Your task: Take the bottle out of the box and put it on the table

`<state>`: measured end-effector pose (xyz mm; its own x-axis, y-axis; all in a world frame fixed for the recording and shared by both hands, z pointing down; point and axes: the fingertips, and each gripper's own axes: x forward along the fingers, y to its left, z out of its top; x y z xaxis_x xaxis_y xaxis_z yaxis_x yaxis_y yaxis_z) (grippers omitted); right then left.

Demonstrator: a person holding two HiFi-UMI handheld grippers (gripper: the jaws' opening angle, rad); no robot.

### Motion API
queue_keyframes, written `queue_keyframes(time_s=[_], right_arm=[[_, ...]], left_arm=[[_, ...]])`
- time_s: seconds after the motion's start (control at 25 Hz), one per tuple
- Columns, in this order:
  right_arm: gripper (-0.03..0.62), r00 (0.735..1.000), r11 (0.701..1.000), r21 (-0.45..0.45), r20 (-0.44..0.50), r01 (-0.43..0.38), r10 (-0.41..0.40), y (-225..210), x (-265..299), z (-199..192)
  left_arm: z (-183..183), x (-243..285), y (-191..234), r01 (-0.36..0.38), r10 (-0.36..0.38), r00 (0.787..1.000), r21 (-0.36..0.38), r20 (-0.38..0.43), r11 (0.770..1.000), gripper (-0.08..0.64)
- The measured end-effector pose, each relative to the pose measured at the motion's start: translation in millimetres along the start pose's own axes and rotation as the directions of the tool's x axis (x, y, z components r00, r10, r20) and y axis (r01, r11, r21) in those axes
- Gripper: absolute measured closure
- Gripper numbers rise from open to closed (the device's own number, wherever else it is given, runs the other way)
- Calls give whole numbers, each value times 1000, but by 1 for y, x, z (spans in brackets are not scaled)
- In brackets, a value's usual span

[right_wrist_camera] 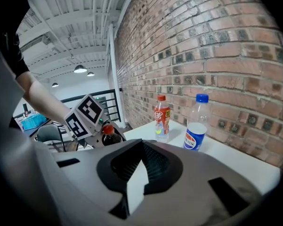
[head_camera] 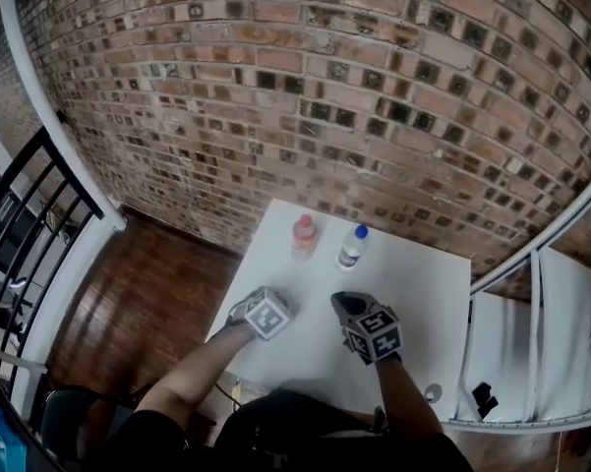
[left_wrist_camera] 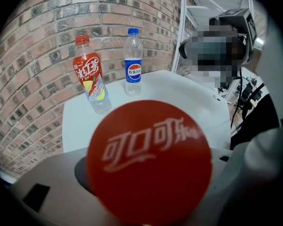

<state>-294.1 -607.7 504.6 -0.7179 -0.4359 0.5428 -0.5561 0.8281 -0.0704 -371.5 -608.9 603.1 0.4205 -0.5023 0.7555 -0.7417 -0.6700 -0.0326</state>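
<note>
A cola bottle with a red cap point(left_wrist_camera: 148, 161) fills the left gripper view, seen from above its cap. My left gripper point(head_camera: 250, 309) is shut on it over the near left part of the white table point(head_camera: 423, 283). The right gripper view shows that dark bottle point(right_wrist_camera: 108, 134) upright in the left gripper point(right_wrist_camera: 98, 132). My right gripper point(head_camera: 347, 304) hovers beside it on the right, shut and empty, its black pads point(right_wrist_camera: 155, 161) meeting at the tips. Two bottles stand at the table's far edge: an iced-tea bottle with a red cap point(head_camera: 304, 236) and a blue-capped cola bottle point(head_camera: 352, 247). No box is in view.
A brick wall point(head_camera: 305, 87) runs behind the table. A black railing point(head_camera: 20, 234) and a wooden floor point(head_camera: 147, 303) lie to the left. White metal framing point(head_camera: 541, 293) stands on the right. A chair point(head_camera: 69, 416) sits near my left side.
</note>
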Motion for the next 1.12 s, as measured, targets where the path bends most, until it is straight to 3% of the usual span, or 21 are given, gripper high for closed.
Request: queue_keyframes(time_s=[0.16,0.28,0.36,0.76,0.88,1.0,1.12], right_arm=[[591,1000,1000,-8,-18,-9,8,5,-1,6],[591,1000,1000,-20,-12,-6,6,8,-4,15],[591,1000,1000,-28,-6,1,-1,10,-5,19],[591,999,999,-33,14,38,-38,34,-14,25],[591,999,998,-37,30,43,-42,42,-17,31],[591,998,998,-44,40,45,-43,53,-19,32],[591,998,997,-48,48,52,-50,61,-23,33]], left_arm=[[-10,7,-7,40,-41,999,-26,-35,999,237],[-11,3,-9,69,-72,996,-64,-52,996,123],[-5,-4,-8,81,-85,996,-80,-42,993,123],[58,-66,-1,163,-147,981,-118,130,980,123],[73,-87,5,157,-135,976,-121,171,980,125],[77,-109,15,126,-92,969,-139,230,982,209],[82,-138,25,116,-51,944,-182,325,976,301]])
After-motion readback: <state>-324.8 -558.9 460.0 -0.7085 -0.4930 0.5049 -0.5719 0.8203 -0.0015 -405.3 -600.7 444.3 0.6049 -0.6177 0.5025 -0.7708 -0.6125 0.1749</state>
